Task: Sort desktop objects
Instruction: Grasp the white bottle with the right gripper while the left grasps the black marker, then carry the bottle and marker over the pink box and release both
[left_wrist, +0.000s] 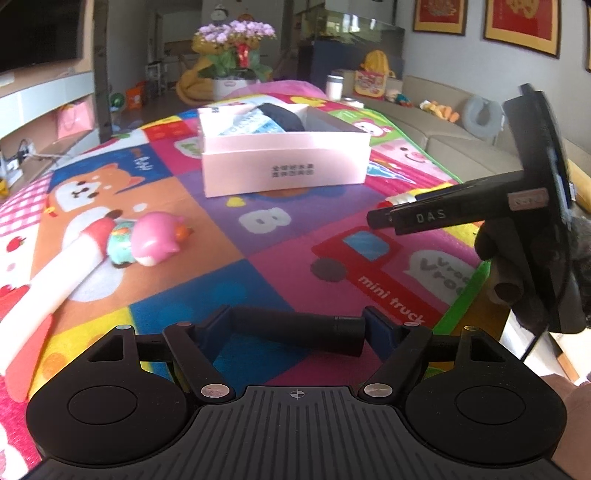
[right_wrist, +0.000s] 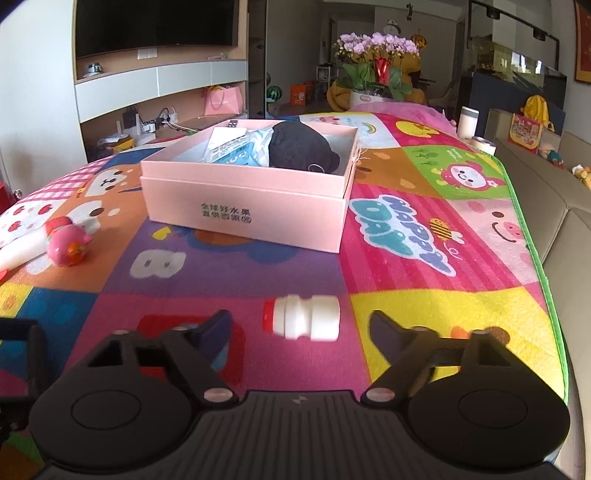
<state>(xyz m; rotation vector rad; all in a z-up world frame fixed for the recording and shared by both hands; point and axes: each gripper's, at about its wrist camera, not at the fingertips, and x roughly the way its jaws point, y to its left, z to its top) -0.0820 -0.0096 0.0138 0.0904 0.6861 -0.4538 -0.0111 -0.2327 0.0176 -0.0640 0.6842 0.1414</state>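
**Both grippers low over the play mat, pink box ahead**

My left gripper has a black cylinder lying crosswise between its fingers; both ends meet the blue pads, so I read it as gripped at a fairly wide opening. My right gripper stands partly open around a small white bottle with a red cap, lying on its side on the colourful mat. There are gaps on both sides, so the pads do not touch it.

The pink box sits further along the mat, open-topped, holding a black fabric item and blue-and-white packets. Nothing lies between either gripper and the box. To the left, a pink toy rests against a white tube with a red end.

In the left view, the right gripper's body fills the right edge and hides the bottle. The tube runs out of frame. The box's printed characters are too small for me to read.
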